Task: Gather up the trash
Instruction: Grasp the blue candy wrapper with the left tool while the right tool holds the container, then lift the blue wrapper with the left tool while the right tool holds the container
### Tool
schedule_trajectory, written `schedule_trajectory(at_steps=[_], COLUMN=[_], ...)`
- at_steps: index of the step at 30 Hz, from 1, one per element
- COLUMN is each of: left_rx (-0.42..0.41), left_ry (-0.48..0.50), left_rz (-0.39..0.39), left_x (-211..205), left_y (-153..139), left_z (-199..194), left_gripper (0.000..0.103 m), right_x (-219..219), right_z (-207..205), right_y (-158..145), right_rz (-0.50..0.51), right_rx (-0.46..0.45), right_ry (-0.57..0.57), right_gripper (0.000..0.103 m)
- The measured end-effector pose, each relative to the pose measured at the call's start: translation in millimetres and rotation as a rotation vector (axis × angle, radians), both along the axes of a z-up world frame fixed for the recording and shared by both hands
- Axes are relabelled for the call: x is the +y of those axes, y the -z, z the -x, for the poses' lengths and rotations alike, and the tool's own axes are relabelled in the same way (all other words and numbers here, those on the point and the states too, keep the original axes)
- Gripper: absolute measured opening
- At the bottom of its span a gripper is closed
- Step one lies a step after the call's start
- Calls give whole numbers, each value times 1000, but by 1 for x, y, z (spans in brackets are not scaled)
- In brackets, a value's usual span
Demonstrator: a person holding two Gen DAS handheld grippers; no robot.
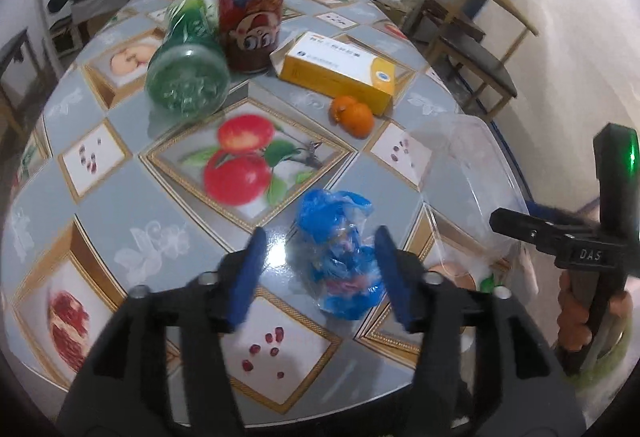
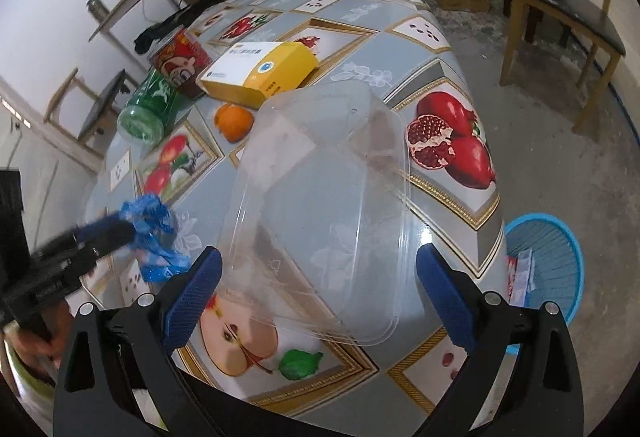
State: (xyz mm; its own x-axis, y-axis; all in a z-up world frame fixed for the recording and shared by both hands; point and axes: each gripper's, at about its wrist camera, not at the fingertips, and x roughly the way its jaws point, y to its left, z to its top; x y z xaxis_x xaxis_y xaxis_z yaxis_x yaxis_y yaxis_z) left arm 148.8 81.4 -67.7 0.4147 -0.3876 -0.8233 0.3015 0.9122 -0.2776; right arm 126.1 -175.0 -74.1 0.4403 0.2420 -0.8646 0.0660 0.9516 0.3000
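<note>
The left gripper (image 1: 320,269) has its blue-padded jaws spread, with the crumpled blue plastic bag (image 1: 338,257) lying between them on the fruit-patterned tablecloth (image 1: 120,197), nearer the right pad; whether that pad touches the film is hard to tell. In the right wrist view, the right gripper (image 2: 320,289) also stands wide open, straddling the near end of the clear, empty plastic food tray (image 2: 320,197) without pressing it. The bag looks weightless, soft and slithery, so a pinch through its bunched middle seems safest. The tray looks light but springy and slick, better taken by its rim. Farther off, at eleven o'clock from the tray, sit an orange fruit (image 2: 234,121), a yellow-and-white cardboard box (image 2: 260,71), a green plastic bottle lying on its side (image 2: 148,109) and a red printed tin (image 2: 182,57). At three o'clock a blue basket (image 2: 552,257) stands on the floor, half cut off by the table edge, its contents unclear. The box's print is unreadable.
</note>
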Motion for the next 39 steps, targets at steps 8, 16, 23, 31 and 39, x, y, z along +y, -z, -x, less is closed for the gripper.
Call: schedule_trajectory(at_steps=[8, 16, 23, 31, 39], left_rx=[18, 13, 5, 0, -32], left_ry=[1, -50, -61, -67, -51], left_rz=[-11, -93, -107, -85, -83], left_x=[-5, -13, -15, -14, -16], left_y=[8, 21, 27, 27, 23], left_z=[5, 8, 7, 9, 13], left_gripper=[65, 62, 42, 19, 14], right_x=[11, 34, 42, 43, 38], right_z=[-2, -12, -18, -24, -22], right_y=[-5, -4, 1, 13, 11], right_rz=[35, 140, 190, 207, 180], right_rx=[-13, -25, -11, 23, 12], right_ry=[11, 8, 16, 13, 20], right_gripper=[95, 95, 95, 95, 93])
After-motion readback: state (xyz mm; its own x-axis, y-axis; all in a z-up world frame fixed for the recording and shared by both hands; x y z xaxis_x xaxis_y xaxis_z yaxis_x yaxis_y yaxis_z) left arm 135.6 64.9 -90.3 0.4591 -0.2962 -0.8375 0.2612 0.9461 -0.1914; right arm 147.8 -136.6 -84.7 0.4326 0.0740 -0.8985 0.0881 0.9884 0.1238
